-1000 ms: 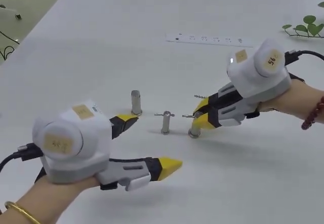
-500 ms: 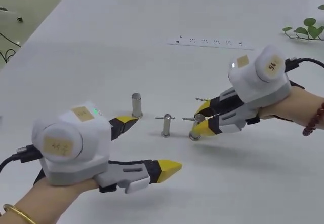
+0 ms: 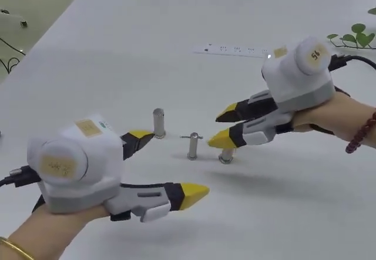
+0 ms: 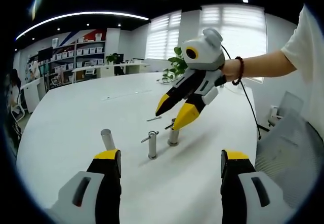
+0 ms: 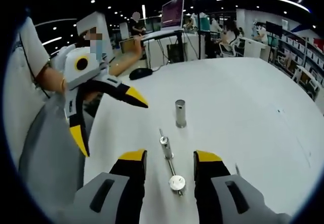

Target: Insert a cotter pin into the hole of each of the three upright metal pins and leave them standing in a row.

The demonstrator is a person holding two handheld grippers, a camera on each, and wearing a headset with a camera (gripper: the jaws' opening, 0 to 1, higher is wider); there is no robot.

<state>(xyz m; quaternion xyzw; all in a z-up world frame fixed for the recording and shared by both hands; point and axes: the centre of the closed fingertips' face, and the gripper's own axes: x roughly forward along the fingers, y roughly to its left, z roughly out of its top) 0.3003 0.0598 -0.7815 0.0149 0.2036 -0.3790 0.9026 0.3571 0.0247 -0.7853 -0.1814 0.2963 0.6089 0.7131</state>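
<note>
Head view, left tongs (image 3: pixel 169 163) spread wide; right tongs (image 3: pixel 223 127) parted, empty, over end metal pin (image 3: pixel 226 156)

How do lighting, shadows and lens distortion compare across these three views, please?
Head view: soft even light, little distortion, a faint blurred shadow on the table below the right gripper. Left gripper view: fisheye bends the ceiling light strip; the windows are washed out. Right gripper view: curved edges; the far pin is sharp, background desks soft.
</note>
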